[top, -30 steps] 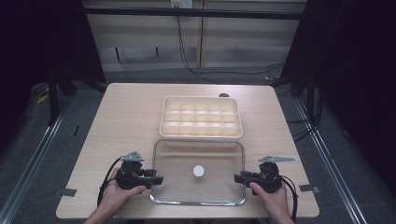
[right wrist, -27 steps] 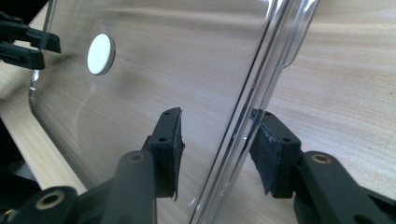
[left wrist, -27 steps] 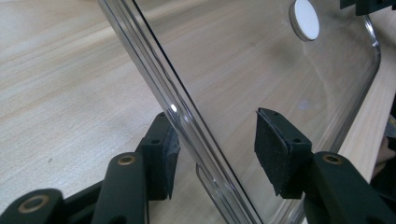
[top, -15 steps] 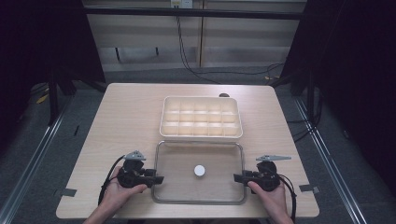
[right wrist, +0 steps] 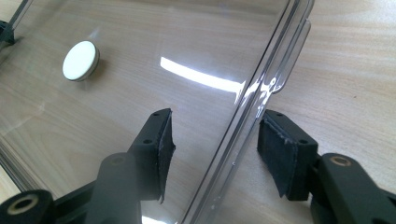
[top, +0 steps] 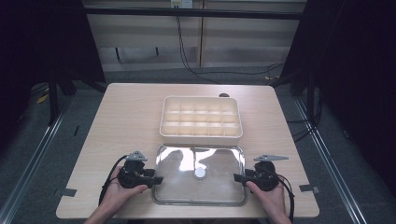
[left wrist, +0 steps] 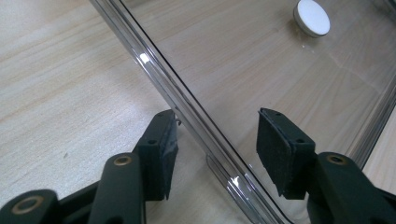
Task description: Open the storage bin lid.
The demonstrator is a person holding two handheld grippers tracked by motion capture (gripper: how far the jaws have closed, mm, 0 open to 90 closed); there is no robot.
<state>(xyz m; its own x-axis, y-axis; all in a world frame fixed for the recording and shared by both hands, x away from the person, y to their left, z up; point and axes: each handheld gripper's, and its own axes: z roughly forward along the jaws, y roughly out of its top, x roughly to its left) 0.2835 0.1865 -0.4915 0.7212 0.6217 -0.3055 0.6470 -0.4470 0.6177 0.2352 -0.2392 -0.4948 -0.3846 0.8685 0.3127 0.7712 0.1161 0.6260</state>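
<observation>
Your left tool (top: 158, 179) sits at the left edge of the clear lid (top: 219, 186), and your right tool (top: 238, 178) sits at its right edge. The lid lies flat on the table (top: 121, 121), close to you, just in front of the box (top: 201, 117). The box is cream, with many small square cups in rows, and it stands near the middle of the table. The lid and the box are near each other, but I cannot tell if they touch.

In the left gripper view, your left tool (left wrist: 217, 156) is wide apart. The lid's rim (left wrist: 187, 107) runs between the two jaws. One jaw is over the bare table and the other is over the lid. Neither pad presses on the rim.

In the right gripper view, your right tool (right wrist: 215, 156) is wide apart too. The lid's rim (right wrist: 261, 88) with its small side tab (right wrist: 292, 56) runs between the jaws. One jaw is over the lid, the other is over the bare wood. The pads do not squeeze the rim.

A small white knob (top: 200, 173) sits in the middle of the lid. You can see it far off in the left gripper view (left wrist: 312, 17) and in the right gripper view (right wrist: 81, 60)

Light shines bright on the lid's top. Your hands (top: 122, 193) hold both tools low by the table
</observation>
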